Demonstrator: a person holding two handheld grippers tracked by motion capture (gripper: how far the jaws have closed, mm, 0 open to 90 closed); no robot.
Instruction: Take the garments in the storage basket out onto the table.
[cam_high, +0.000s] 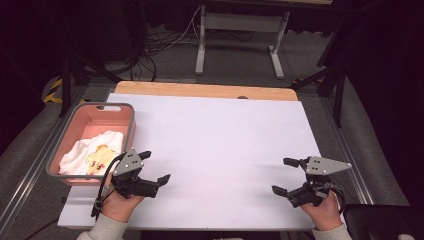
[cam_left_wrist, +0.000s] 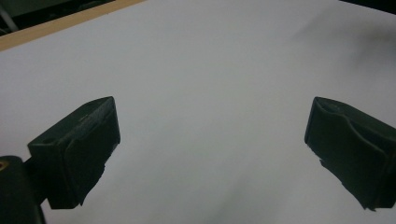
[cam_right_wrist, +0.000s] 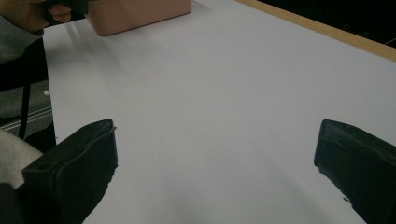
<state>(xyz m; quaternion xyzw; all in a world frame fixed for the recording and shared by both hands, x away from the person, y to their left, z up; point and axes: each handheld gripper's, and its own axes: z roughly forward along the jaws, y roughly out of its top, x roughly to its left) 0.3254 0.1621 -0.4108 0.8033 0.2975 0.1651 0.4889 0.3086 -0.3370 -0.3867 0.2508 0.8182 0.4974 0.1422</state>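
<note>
White tabletop (cam_high: 220, 135): one pink bin (cam_high: 127, 117) at left, one white cloth (cam_high: 85, 150) inside, partly hidden behind left claw (cam_high: 154, 166). Two claws, left and right claw (cam_high: 283, 176), both jaws apart, empty.

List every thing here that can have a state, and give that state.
left gripper: open, jaws wide apart, nothing between them, over the white sheet.
right gripper: open, empty, over the sheet.
pink bin: upright at the table's left edge, no lid.
white cloth: crumpled inside the bin.
white sheet: lying flat on the table.
</note>
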